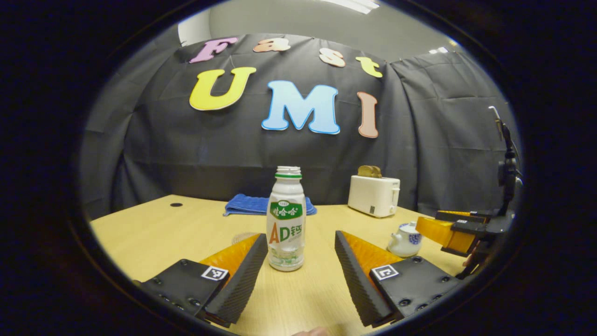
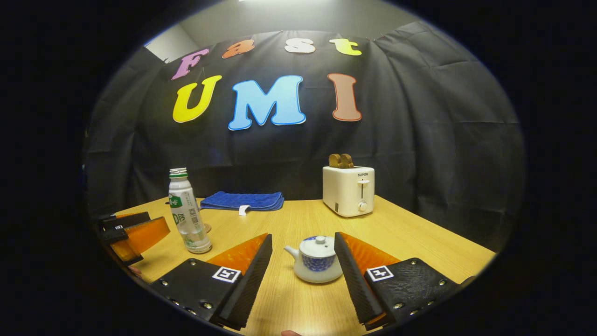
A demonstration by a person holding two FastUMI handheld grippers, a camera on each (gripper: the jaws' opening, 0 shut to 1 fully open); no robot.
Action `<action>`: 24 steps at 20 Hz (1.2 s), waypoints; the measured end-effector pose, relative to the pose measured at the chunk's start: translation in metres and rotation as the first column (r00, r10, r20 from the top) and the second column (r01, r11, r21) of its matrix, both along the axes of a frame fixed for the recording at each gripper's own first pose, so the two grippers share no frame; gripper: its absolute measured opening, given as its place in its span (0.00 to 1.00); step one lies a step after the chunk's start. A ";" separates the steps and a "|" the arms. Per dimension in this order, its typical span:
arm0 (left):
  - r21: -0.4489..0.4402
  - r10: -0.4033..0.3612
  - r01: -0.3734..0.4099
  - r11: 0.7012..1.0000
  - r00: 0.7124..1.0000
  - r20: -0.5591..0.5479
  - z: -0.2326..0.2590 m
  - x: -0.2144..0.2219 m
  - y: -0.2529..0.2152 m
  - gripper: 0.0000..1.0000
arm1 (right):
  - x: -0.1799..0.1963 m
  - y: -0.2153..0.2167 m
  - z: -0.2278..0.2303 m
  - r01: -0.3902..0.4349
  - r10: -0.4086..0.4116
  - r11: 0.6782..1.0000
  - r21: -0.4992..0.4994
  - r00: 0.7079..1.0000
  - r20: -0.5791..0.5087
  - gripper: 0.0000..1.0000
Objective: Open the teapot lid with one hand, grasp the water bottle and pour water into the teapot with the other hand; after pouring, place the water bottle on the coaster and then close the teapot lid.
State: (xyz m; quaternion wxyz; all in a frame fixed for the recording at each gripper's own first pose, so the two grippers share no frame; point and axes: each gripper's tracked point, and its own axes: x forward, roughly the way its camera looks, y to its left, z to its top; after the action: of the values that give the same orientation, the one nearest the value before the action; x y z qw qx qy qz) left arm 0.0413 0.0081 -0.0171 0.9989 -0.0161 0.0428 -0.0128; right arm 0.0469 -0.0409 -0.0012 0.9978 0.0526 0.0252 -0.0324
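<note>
Two grippers are held low over a wooden table (image 1: 154,233), each with its fingers spread wide and nothing pinched between them. In the left gripper view, the left gripper (image 1: 301,280) is aimed at the water bottle (image 1: 286,219), which stands upright on the table between the two fingers and just ahead of them; whether either finger touches it cannot be told, though a gap is seen on both sides; the bottle's cap is off and its neck is open. Behind the bottle's left side, part of a round coaster (image 1: 242,237) is seen flat on the table, mostly hidden by the left finger. Farther back a folded blue cloth (image 1: 247,204) lies near the wall, and a white toaster (image 1: 374,195) with bread in its slots is set to the right. The teapot (image 1: 405,240) is seen at the right, lid on, with the right gripper (image 1: 450,231) just beside it.

In the right gripper view, the right gripper (image 2: 303,270) is pointed at the teapot (image 2: 316,265); the pot sits between the spread fingers, close to the right one, spout turned left, its lid (image 2: 319,243) in place; the bottle (image 2: 187,218) stands well to the left, near the left gripper (image 2: 135,235) at the edge.
</note>
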 end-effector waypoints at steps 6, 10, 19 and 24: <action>0.054 0.009 -0.010 0.998 1.000 0.023 0.008 0.020 0.013 0.98 | 0.055 -0.020 -0.021 0.054 -0.056 0.998 -0.021 0.992 -0.110 0.82; 0.081 0.001 -0.005 0.997 0.999 0.044 0.014 0.025 0.012 0.98 | 0.057 -0.021 -0.026 0.062 -0.065 0.998 -0.031 0.989 -0.133 0.50; 0.063 -0.002 0.003 0.998 1.000 -0.015 -0.005 0.035 0.016 0.98 | 0.062 -0.019 -0.022 0.060 -0.065 0.997 -0.045 0.992 -0.107 0.01; 0.027 -0.024 0.025 0.999 0.999 -0.041 -0.011 0.060 0.015 0.96 | 0.060 -0.017 -0.012 0.051 -0.053 0.998 -0.042 0.996 -0.070 0.01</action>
State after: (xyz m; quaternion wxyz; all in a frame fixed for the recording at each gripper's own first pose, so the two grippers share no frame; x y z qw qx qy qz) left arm 0.1014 0.0230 -0.0284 0.9977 -0.0020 0.0634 -0.0241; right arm 0.1067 -0.0576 -0.0130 0.9959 0.0319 0.0585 -0.0607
